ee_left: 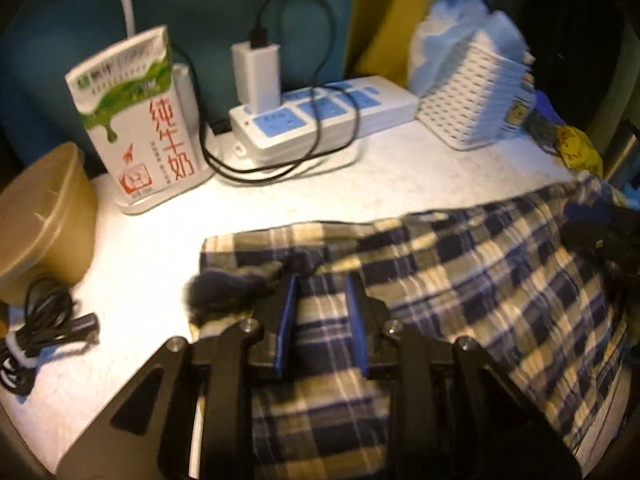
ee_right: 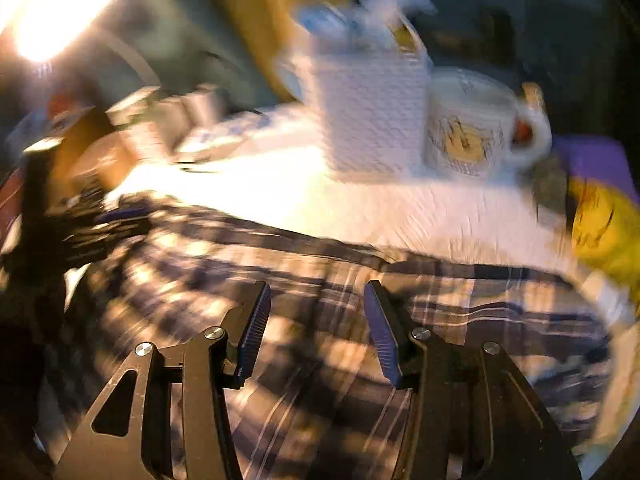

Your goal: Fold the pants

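Note:
Blue, white and tan plaid pants (ee_left: 460, 280) lie folded on the white tabletop (ee_left: 400, 176); their left edge has a dark fuzzy patch. My left gripper (ee_left: 322, 284) hovers over that left end. Its blue pads stand a little apart and plaid cloth shows in the gap, with neither pad visibly pressing on it. In the blurred right wrist view, my right gripper (ee_right: 317, 286) hangs wide open over the pants (ee_right: 500, 312), with only flat cloth below its pads.
Behind the pants stand a milk carton (ee_left: 136, 120), a power strip (ee_left: 320, 116) with a charger and black cord, and a white lattice basket (ee_left: 472, 96). A brown paper bowl (ee_left: 44, 216) and coiled cable (ee_left: 36, 328) sit left. A mug (ee_right: 472, 128) and yellow wrapper (ee_right: 600, 232) sit right.

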Available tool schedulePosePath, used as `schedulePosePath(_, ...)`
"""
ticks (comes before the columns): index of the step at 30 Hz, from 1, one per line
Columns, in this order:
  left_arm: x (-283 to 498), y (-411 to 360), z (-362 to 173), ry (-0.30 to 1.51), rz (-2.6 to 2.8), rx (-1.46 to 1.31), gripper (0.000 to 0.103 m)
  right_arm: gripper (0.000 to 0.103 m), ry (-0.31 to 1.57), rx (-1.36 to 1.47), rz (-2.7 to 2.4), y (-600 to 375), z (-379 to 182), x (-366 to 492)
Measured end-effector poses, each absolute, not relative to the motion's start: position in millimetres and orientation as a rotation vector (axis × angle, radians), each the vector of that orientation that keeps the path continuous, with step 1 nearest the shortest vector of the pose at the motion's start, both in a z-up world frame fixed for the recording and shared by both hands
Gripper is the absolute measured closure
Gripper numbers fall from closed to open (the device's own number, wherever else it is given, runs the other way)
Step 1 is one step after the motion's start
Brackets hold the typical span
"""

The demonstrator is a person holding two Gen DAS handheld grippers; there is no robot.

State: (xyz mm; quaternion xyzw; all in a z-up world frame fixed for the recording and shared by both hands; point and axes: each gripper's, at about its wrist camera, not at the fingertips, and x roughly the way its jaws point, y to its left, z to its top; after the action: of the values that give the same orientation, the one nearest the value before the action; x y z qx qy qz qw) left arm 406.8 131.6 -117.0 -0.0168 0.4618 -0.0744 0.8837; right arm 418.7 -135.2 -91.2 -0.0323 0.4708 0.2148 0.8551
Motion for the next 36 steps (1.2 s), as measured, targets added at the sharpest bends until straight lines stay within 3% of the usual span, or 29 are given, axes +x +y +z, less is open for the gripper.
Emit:
schedulePosePath(11, 423, 151, -95, 0.887, -0.124, -0.003, 0.075, 0.052, 1.044, 0.041, 0.329, -140, -99, 457)
schedulePosePath(15, 405, 170, -87, 0.904, -0.137, 0.013, 0.062, 0.052, 0.993, 0.004, 0.362, -137, -86, 445)
schedulePosePath(21, 394, 186, -99, 0.923, -0.115, 0.02, 0.053, 0.052, 0.944, -0.025, 0.395, -142, -71, 421)
schedulePosePath(27, 404, 181, -109, 0.914, -0.155, 0.043, 0.052, 0.052, 0.92, -0.035, 0.382, -156, -67, 415)
schedulePosePath(29, 406, 178, -109, 0.888, -0.185, 0.018, 0.054, 0.052, 0.92, -0.032, 0.364, -164, -67, 416)
schedulePosePath(30, 406, 175, -108, 0.883, -0.19, 0.025, 0.072, 0.052, 0.921, -0.027, 0.357, -167, -66, 416)
schedulePosePath(32, 407, 170, -106, 0.885, -0.178, 0.057, 0.09, 0.052, 0.921, -0.018, 0.339, -176, -66, 417)
schedulePosePath(36, 403, 165, -91, 0.834, -0.173, 0.078, 0.095, 0.052, 0.921, 0.0, 0.32, -191, -67, 419)
